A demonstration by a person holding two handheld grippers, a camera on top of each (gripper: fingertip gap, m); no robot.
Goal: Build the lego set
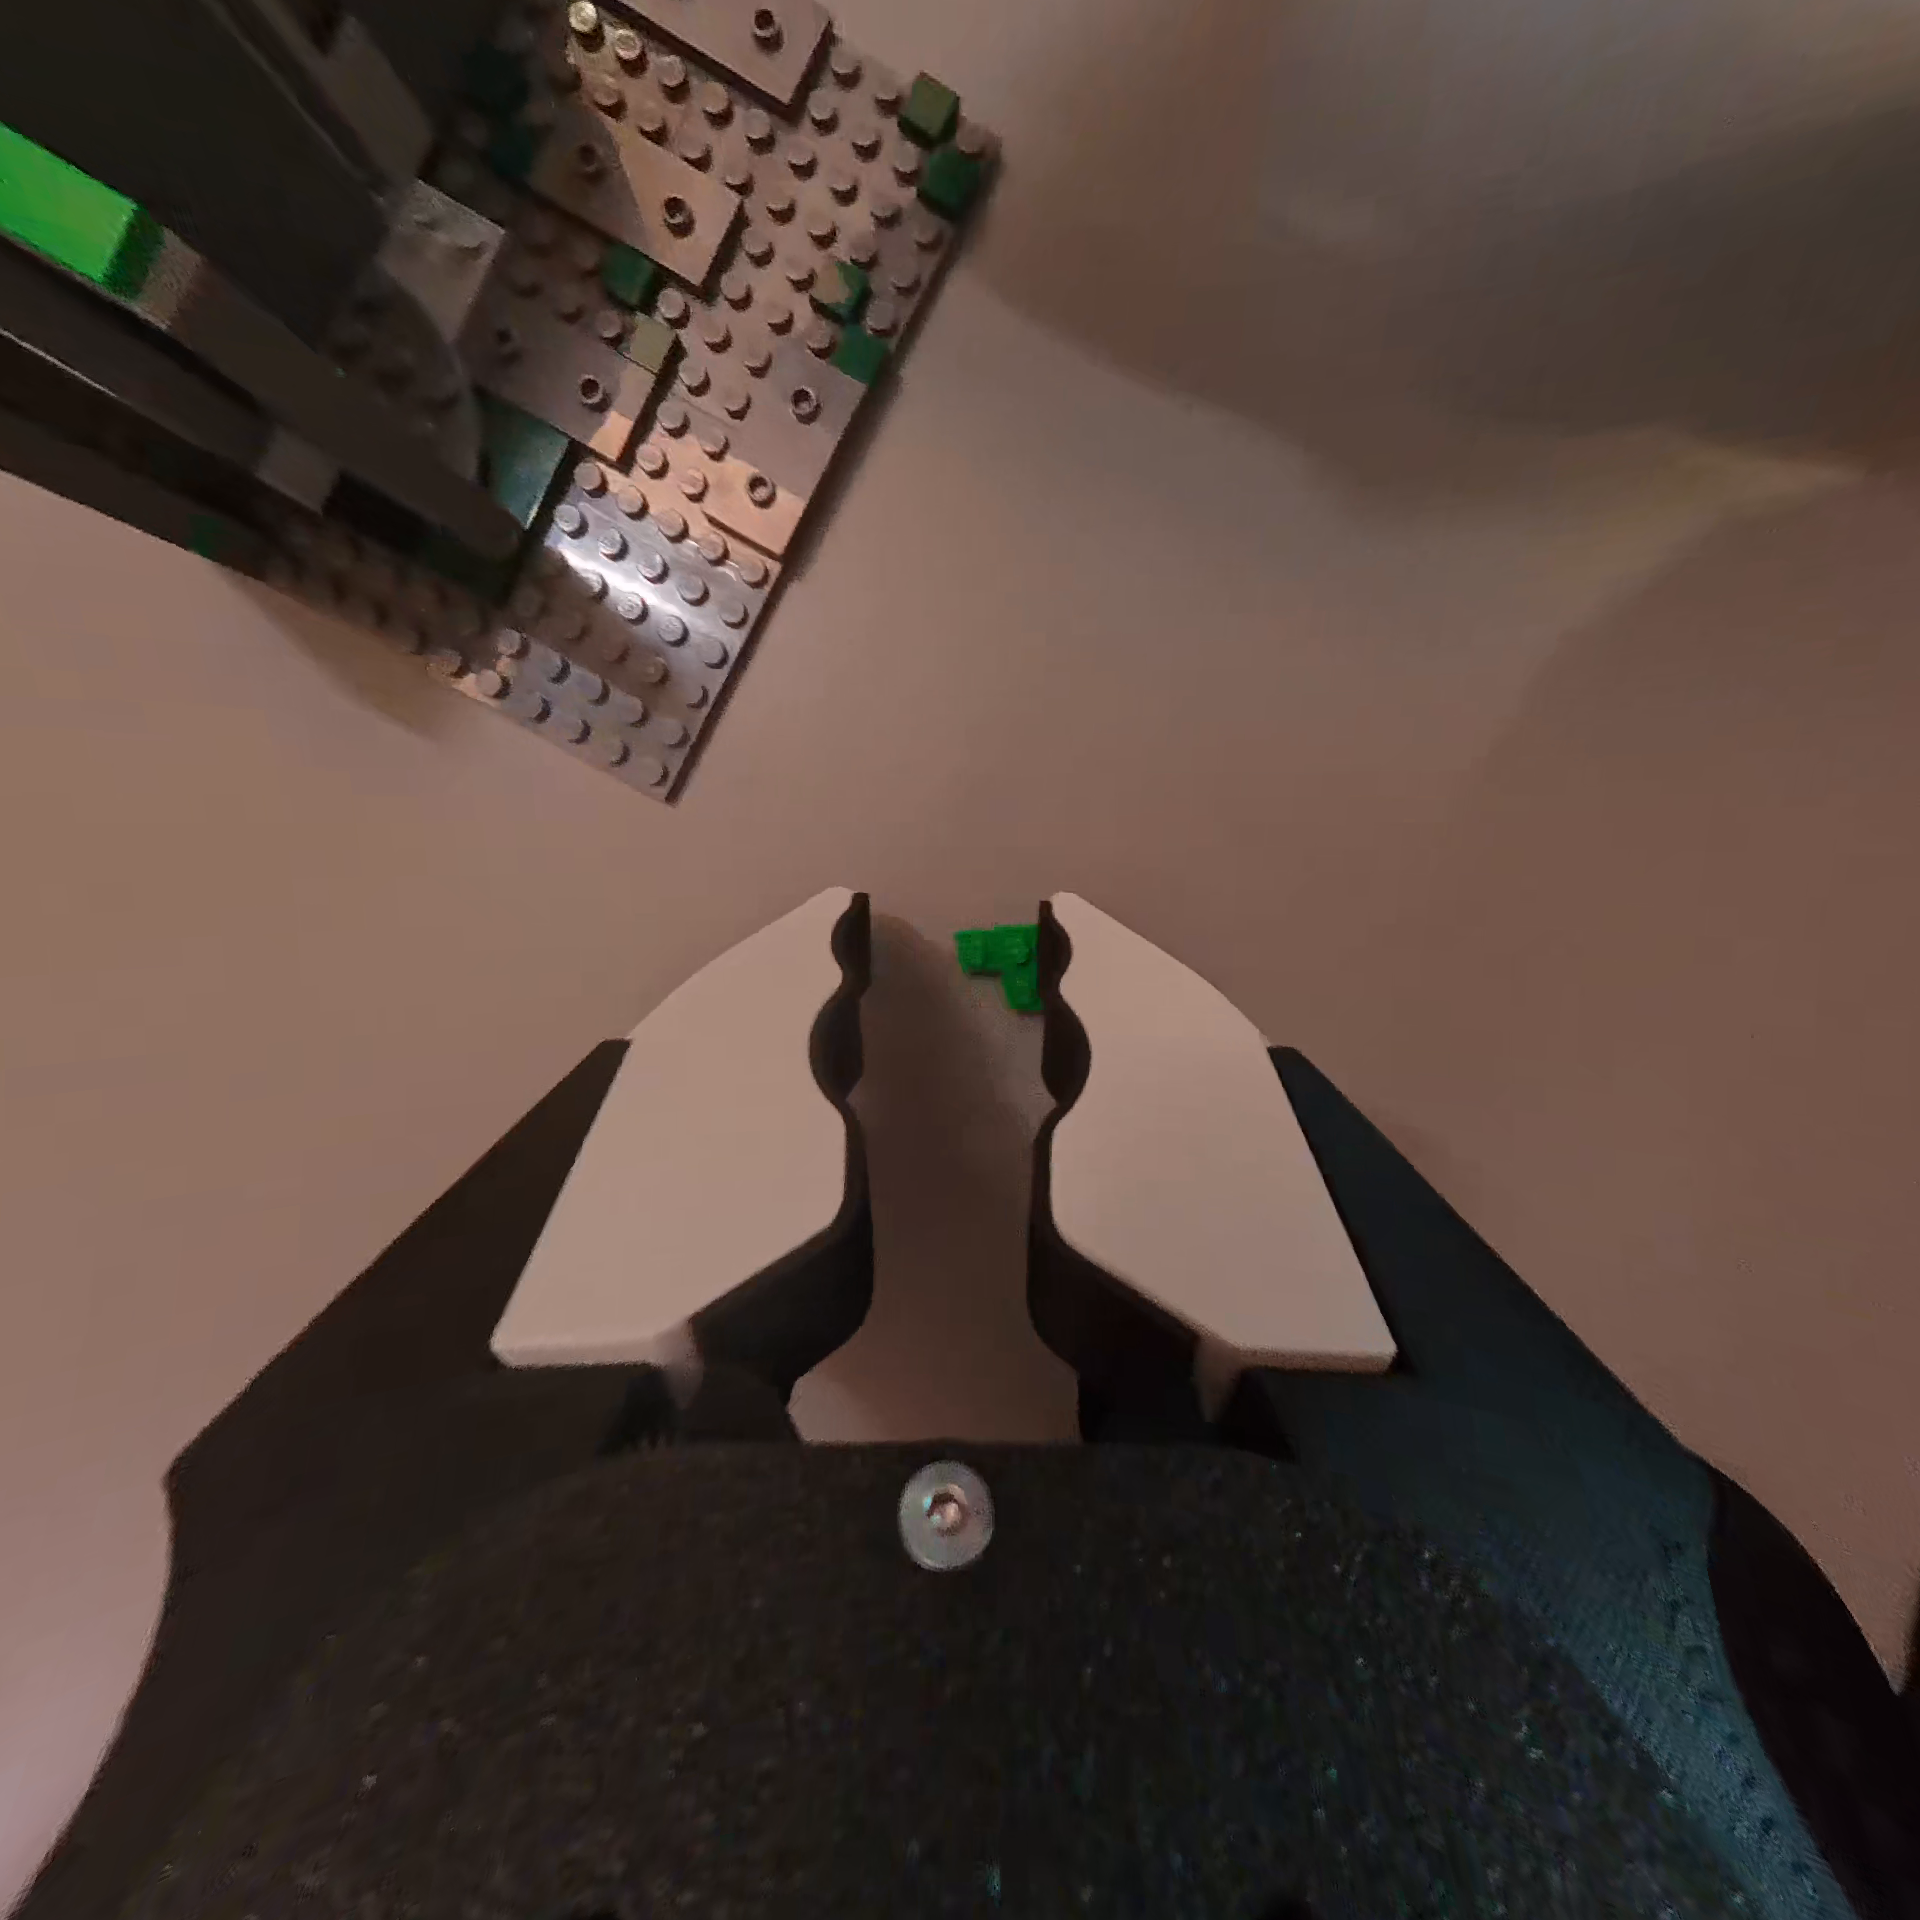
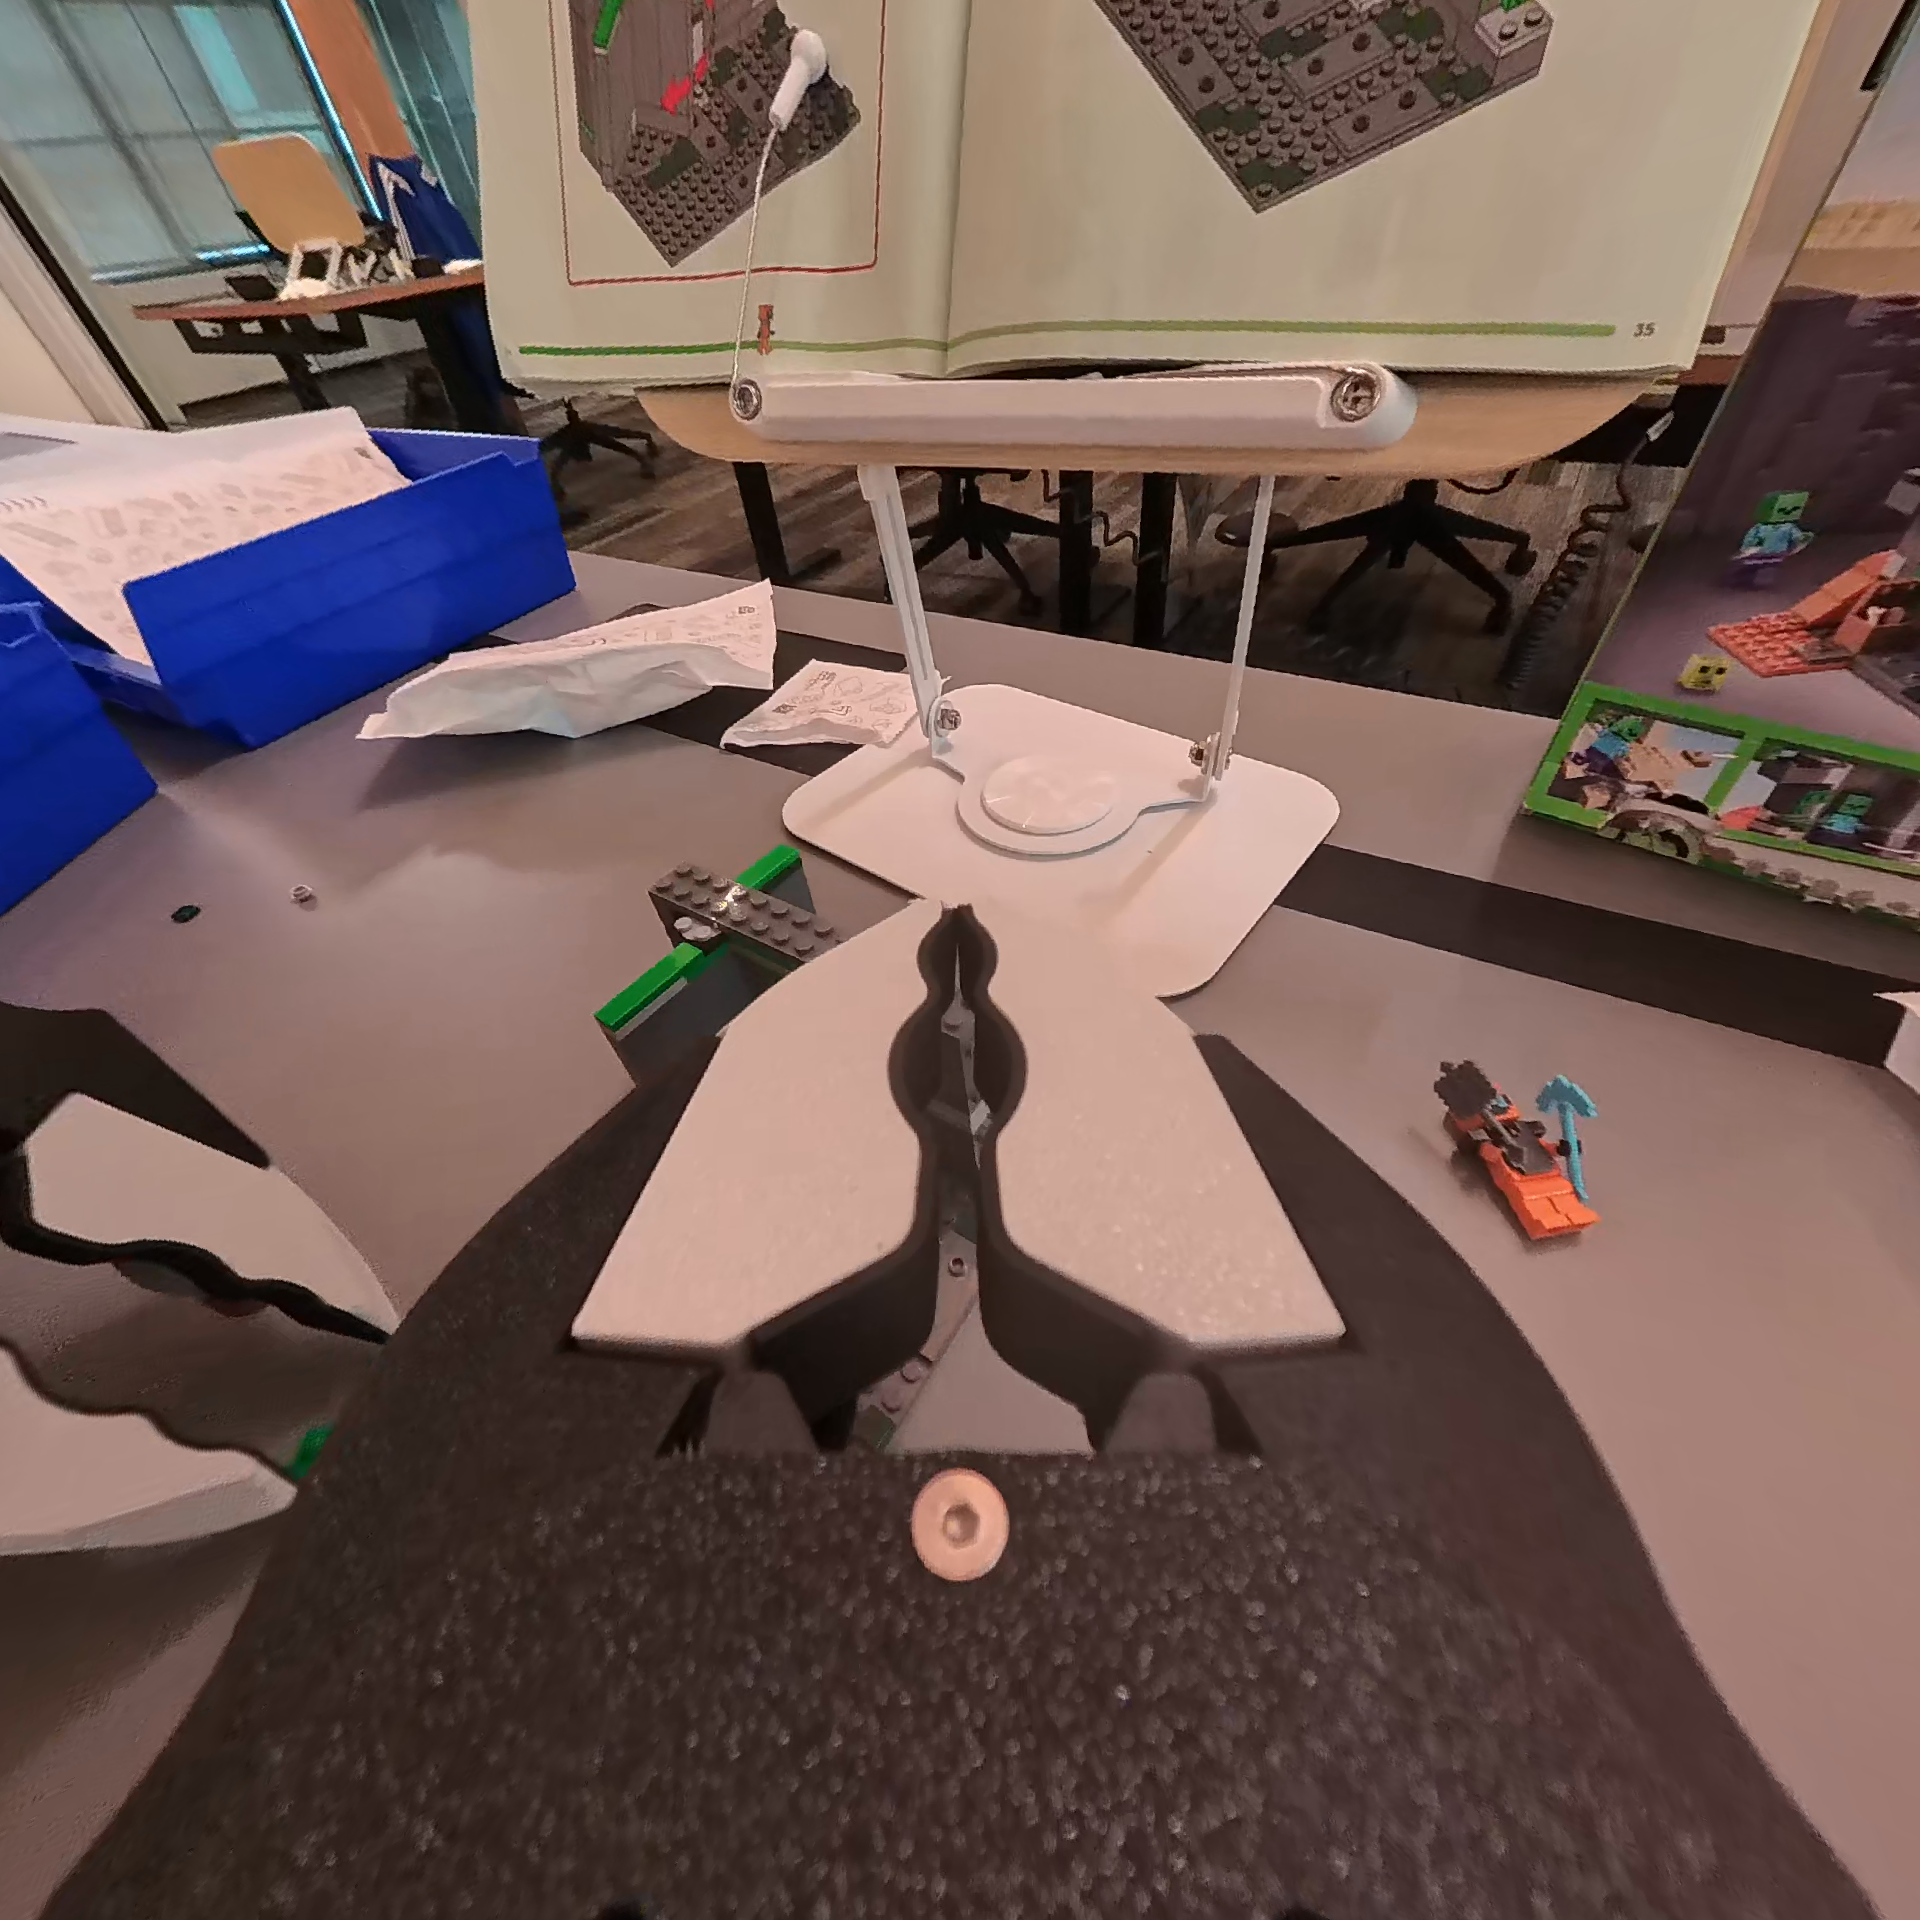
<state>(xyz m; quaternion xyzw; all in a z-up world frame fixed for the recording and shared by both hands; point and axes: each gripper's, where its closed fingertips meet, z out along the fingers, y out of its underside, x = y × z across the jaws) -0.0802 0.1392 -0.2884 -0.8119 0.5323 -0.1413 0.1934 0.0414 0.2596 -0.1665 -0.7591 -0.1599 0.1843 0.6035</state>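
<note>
In the left wrist view the grey studded lego build, with dark green pieces and a tall wall at its left, sits on the table at the upper left. A small bright green L-shaped plate lies on the table between my left gripper's open fingertips, close to the right finger. In the right wrist view my right gripper is shut on a thin grey part of the build, whose green-edged wall shows just left of the fingers. The left gripper also shows in that view at the far left.
A white book stand holds the open instruction booklet straight ahead. Blue bins and crumpled paper bags lie at the back left. The set's box stands at the right. An orange minifigure lies at the right. Tiny loose pieces lie at the left. Spacing between my two grippers at the tips: around 20 cm. The orange minifigure is about 20 cm from my right fingertips and 30 cm from my left.
</note>
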